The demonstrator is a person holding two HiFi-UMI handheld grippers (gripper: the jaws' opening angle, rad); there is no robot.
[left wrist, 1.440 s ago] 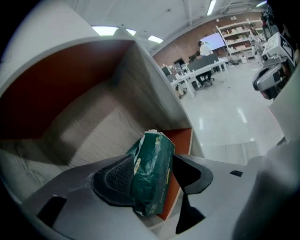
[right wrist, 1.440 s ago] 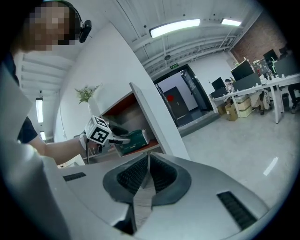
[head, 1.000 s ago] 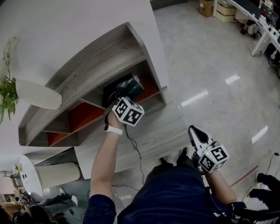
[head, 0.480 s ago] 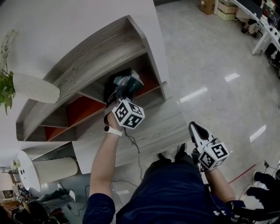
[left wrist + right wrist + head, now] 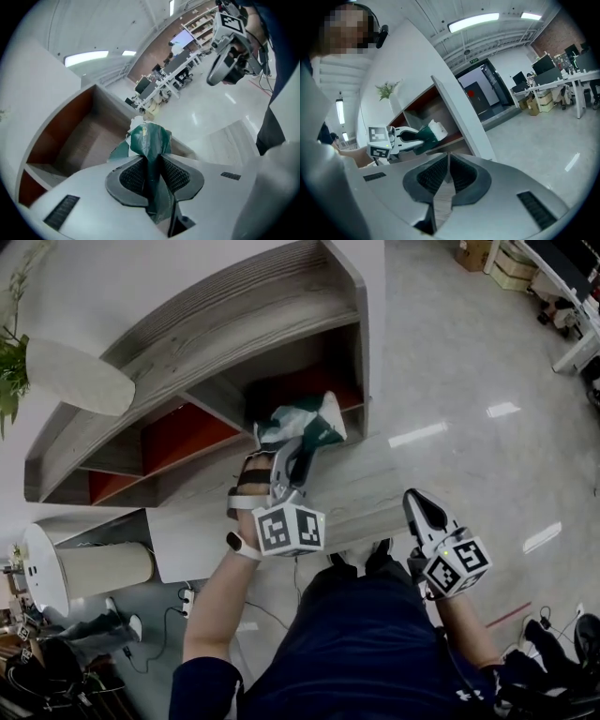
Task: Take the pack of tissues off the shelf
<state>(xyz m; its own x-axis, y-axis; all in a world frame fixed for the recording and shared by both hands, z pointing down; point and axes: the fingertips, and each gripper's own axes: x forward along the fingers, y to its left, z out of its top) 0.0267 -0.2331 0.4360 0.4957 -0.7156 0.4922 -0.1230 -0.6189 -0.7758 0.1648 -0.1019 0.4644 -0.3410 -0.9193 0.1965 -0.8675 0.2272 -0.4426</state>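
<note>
The pack of tissues (image 5: 302, 426), dark green with a white end, hangs in front of the open shelf compartment (image 5: 309, 385), over the lower wooden ledge (image 5: 370, 488). My left gripper (image 5: 298, 442) is shut on it; its jaws have just been closing, and the green wrapper is pinched between the pads (image 5: 136, 176). The left gripper view shows the pack (image 5: 151, 140) sticking up past the jaws, and the right gripper view shows it (image 5: 427, 132) outside the shelf. My right gripper (image 5: 419, 512) hangs by the person's right side, shut and empty (image 5: 447, 176).
The grey wooden shelf (image 5: 216, 324) has red-floored compartments. A white vase with a plant (image 5: 75, 381) stands on top at the left. A white cylinder (image 5: 89, 568) lies at the lower left, near cables on the floor (image 5: 187, 601). Desks (image 5: 567, 306) and boxes (image 5: 497, 263) are far right.
My left gripper has closed on the pack inside the compartment and drawn it out toward the person, over the ledge. The right gripper has stayed put.
</note>
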